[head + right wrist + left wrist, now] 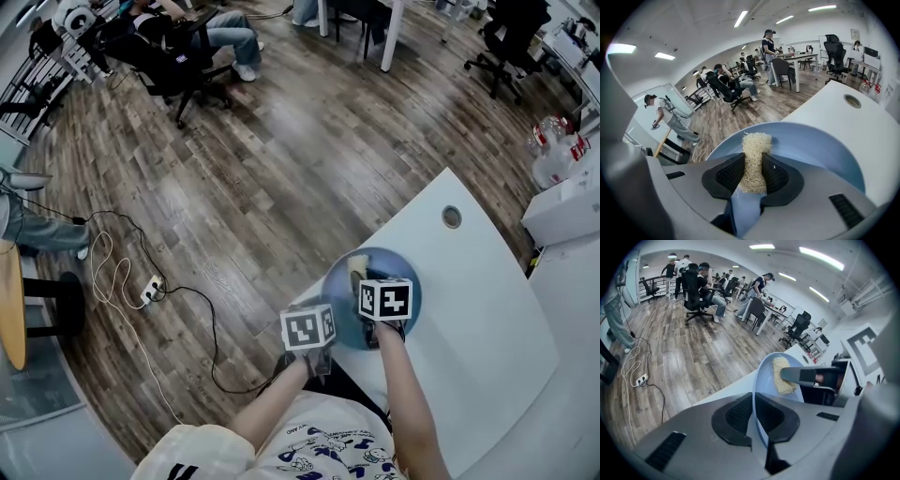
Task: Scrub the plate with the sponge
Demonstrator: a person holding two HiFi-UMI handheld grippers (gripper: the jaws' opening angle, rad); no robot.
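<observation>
The head view shows a light-blue plate (339, 292) at the near edge of a white table (478, 291). The two marker cubes cover the jaws there, so the grips read only from the gripper views.

In the right gripper view, the right gripper (752, 174) pinches a pale, fibrous sponge (754, 150) between its black pads. The jaws stand apart by the sponge's thickness, and the sponge's upper end sticks out past the pads onto the plate's inner face. This view also shows a round grommet hole (852, 100) in the tabletop beyond the plate.

In the left gripper view, the left gripper (757, 417) is clamped on the plate's near rim. The thin rim runs edge-on between the two pads, which press on it from either side. From this side, the sponge lies flat against the plate's face with a grey jaw of the right gripper across it. A power strip (640, 379) lies on the wood floor.
</observation>
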